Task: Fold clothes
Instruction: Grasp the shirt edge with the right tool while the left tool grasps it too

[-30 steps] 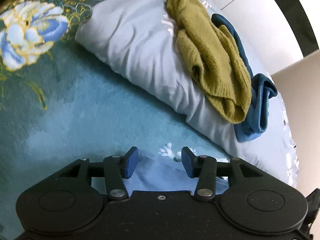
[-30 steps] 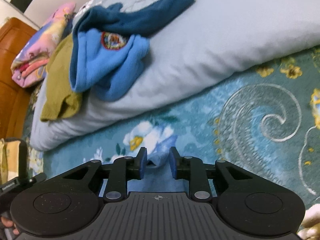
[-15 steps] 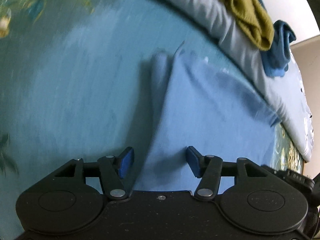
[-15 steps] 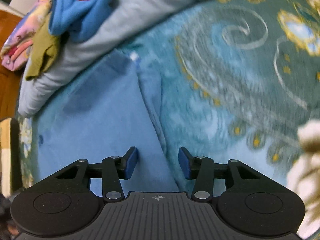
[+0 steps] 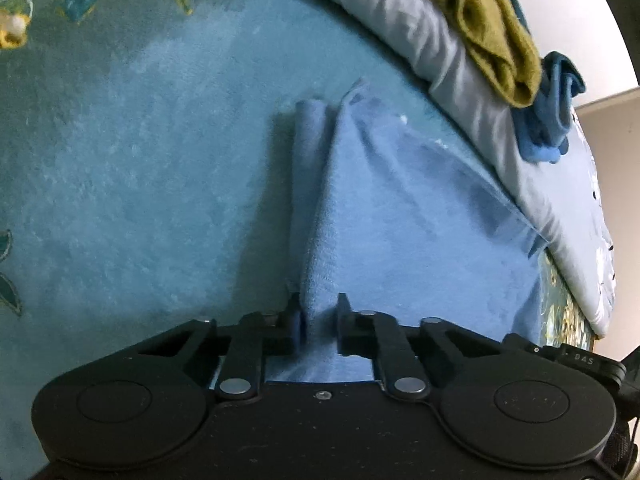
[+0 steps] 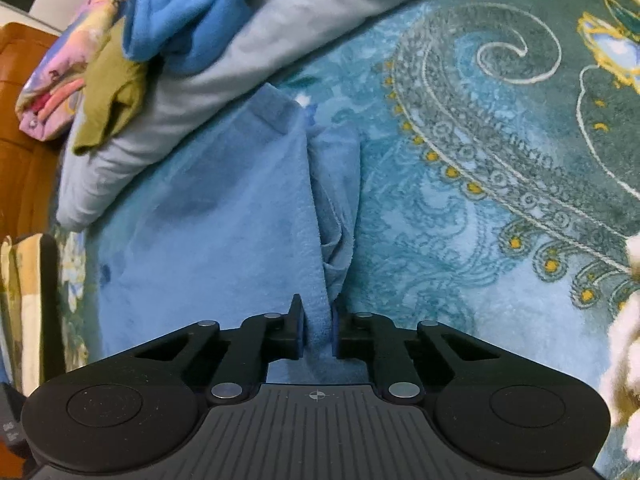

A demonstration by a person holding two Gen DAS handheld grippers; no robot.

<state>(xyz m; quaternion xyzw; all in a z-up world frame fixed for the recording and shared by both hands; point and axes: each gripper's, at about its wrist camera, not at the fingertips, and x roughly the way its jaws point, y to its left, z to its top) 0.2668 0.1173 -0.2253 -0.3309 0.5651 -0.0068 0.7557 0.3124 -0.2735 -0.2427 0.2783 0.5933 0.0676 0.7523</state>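
A light blue garment [image 5: 400, 216] lies spread flat on the teal patterned bedspread [image 5: 120, 168]. My left gripper [image 5: 319, 322] is closing on the garment's near left edge, and a ridge of cloth is pinched between its pads. In the right wrist view the same light blue garment [image 6: 208, 220] stretches to the left, with a folded strip along its right side. My right gripper [image 6: 318, 330] is closing on the near right edge, its pads squeezing a fold of the cloth.
A pale grey pillow [image 5: 472, 92] lies behind the garment, bearing an olive sweater [image 5: 492, 36] and a blue fleece garment [image 6: 180, 16]. Pink patterned cloth [image 6: 60, 76] sits by the wooden headboard [image 6: 24, 152]. A white fluffy thing [image 6: 628, 320] is at the right edge.
Both grippers came down from facing the pillow to the light blue garment's near edge. Their jaws, wide apart half a second ago, have closed on the cloth.
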